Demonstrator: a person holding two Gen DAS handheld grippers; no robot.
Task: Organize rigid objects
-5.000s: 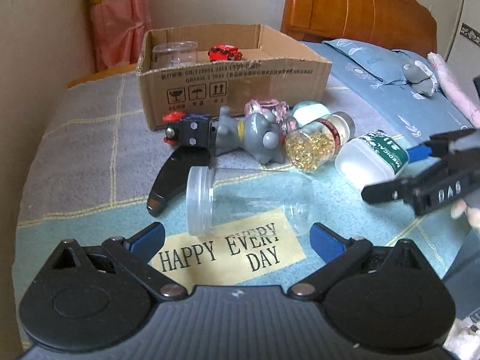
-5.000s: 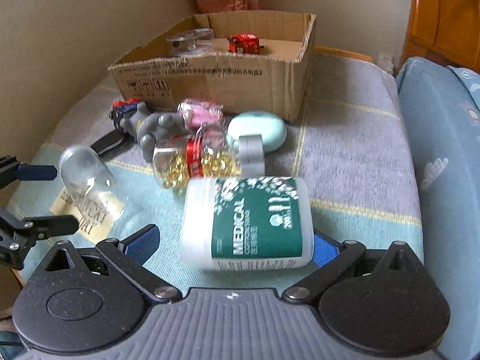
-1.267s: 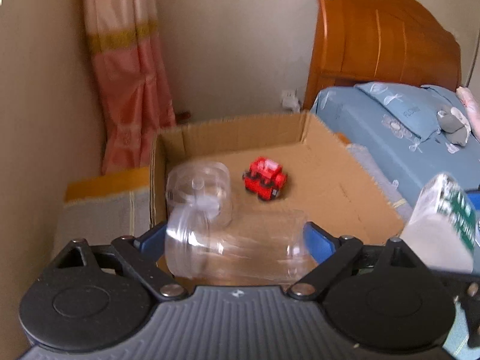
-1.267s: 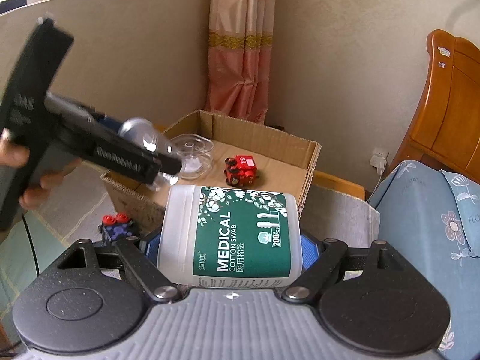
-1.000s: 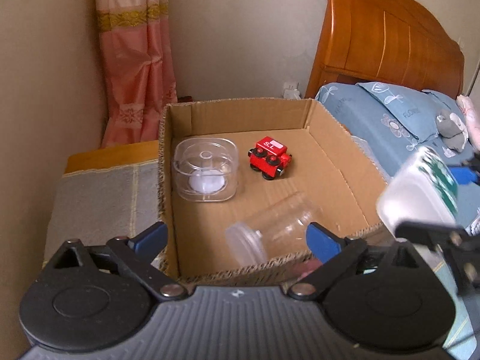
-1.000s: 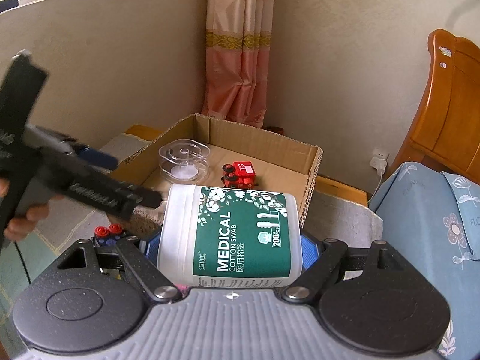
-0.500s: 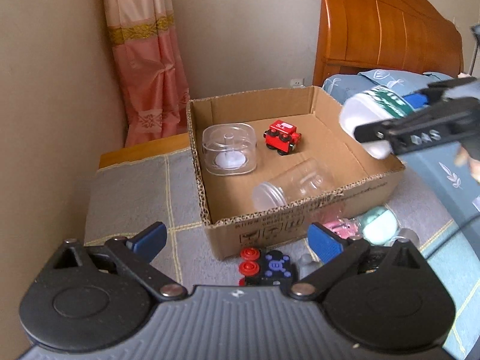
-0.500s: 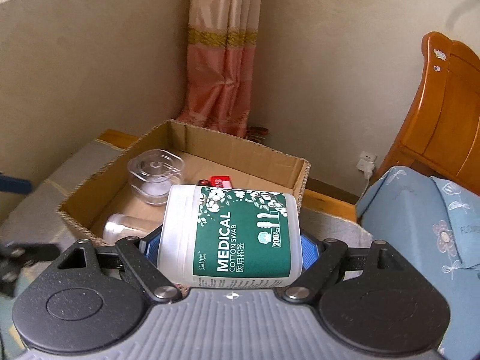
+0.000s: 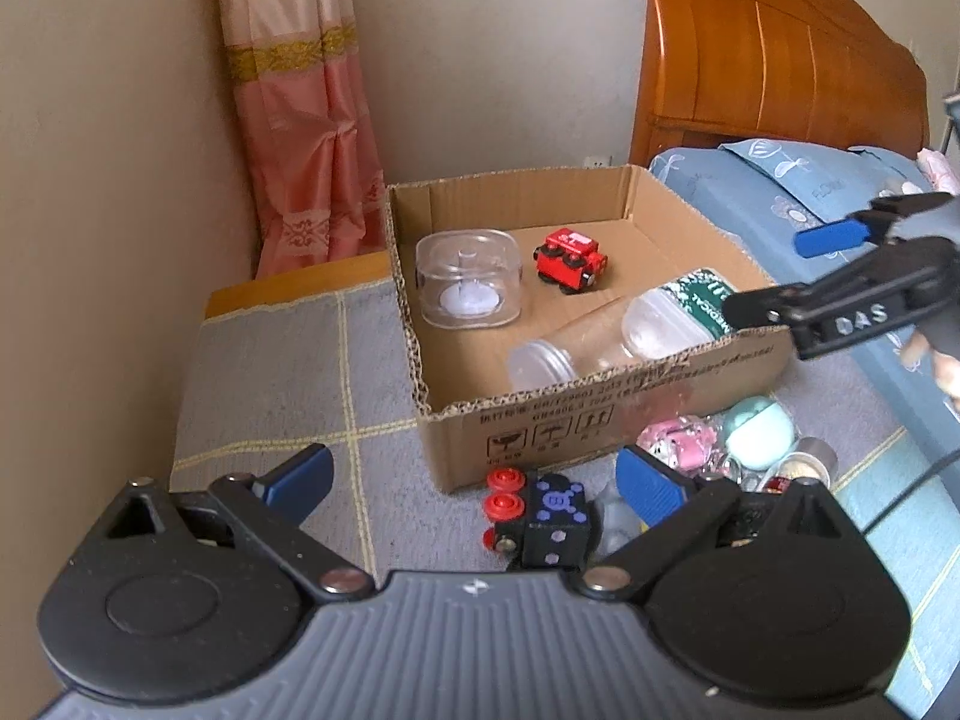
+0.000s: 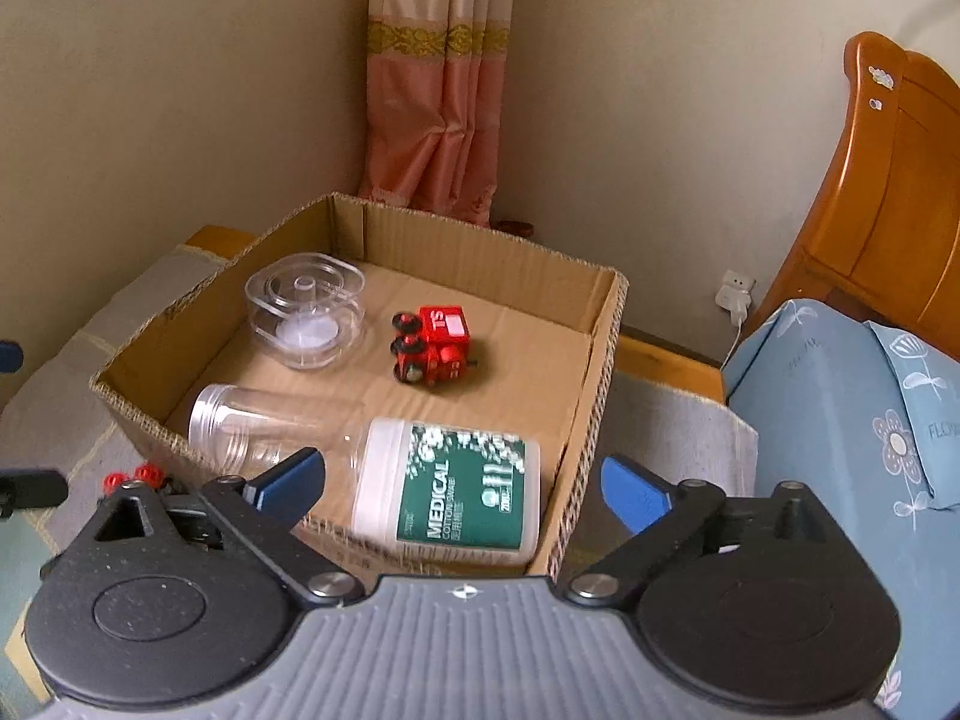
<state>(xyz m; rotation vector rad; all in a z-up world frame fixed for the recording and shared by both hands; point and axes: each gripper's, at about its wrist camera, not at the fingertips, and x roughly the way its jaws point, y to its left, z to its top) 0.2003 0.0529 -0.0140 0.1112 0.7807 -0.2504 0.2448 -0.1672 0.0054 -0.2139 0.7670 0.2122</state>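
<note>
Presently, four items lie inside the cardboard box [image 10: 600, 372], which sits on a grey checked cloth [image 9: 270, 372] at the far left of the scene, evidently serving as the collection bin.

- Medical cotton swab bottle [image 10: 456, 492]: on its side against the box's near wall, green label up. It lies just beyond and between the right gripper [image 10: 462, 483], whose blue-tipped fingers [image 10: 630, 489] stand apart and touch nothing; the placement reads as a drop-in, not a careful stand-up.
- Clear jar [image 10: 264, 426]: on its side, left of the swab bottle, closed bottom end touching or nearly touching it, lid end towards the left wall.
- Square clear container [image 10: 306, 318]: upright, far left of the box floor.
- Red toy train [image 10: 435, 345]: far centre, apart from the others.

Outside the box, near its front wall, unsorted stock: a black and red toy block [image 9: 540, 516], a pink item [image 9: 678, 441], a mint round case [image 9: 759, 429] and a small jar [image 9: 804, 468], partly hidden.

The left gripper [image 9: 474, 480] hovers over that pile, fingers [image 9: 300, 474] apart and empty, the toy block just beyond and between them, judged the likeliest next pick.
</note>
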